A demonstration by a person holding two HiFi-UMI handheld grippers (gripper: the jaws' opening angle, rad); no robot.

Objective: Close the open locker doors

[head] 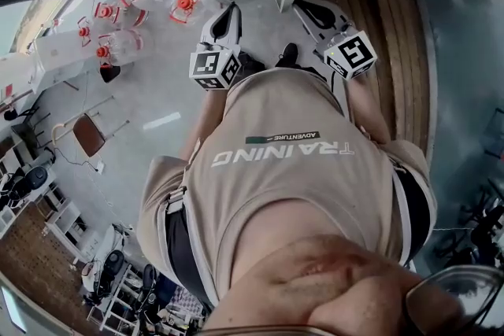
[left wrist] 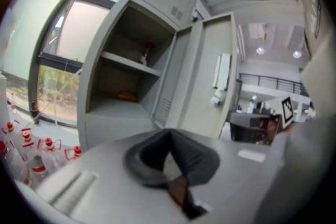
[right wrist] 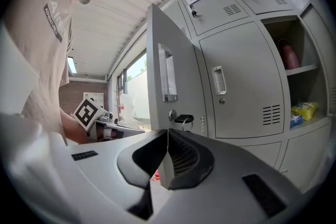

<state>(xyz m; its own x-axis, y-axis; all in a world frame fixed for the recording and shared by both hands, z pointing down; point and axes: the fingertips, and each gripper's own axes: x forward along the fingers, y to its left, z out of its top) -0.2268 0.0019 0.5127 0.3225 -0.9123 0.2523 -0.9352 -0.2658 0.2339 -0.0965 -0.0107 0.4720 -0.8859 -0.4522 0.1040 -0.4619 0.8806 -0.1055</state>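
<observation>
Far ahead, between the left gripper [head: 230,12] and the right gripper [head: 309,9], both with jaws pressed together on nothing, the open locker door [right wrist: 167,68] stands edge-on, probably so blunt tips can push it shut.

The grey door [right wrist: 181,71] stands open at my 12 o'clock, upright, swung out toward me, handle [right wrist: 167,73] and lock [right wrist: 172,114] showing. At 2 o'clock the next door [right wrist: 241,86] is shut.

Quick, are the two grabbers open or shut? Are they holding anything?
Left gripper: shut, jaws together, holding nothing.
Right gripper: shut, jaws together, holding nothing.
</observation>
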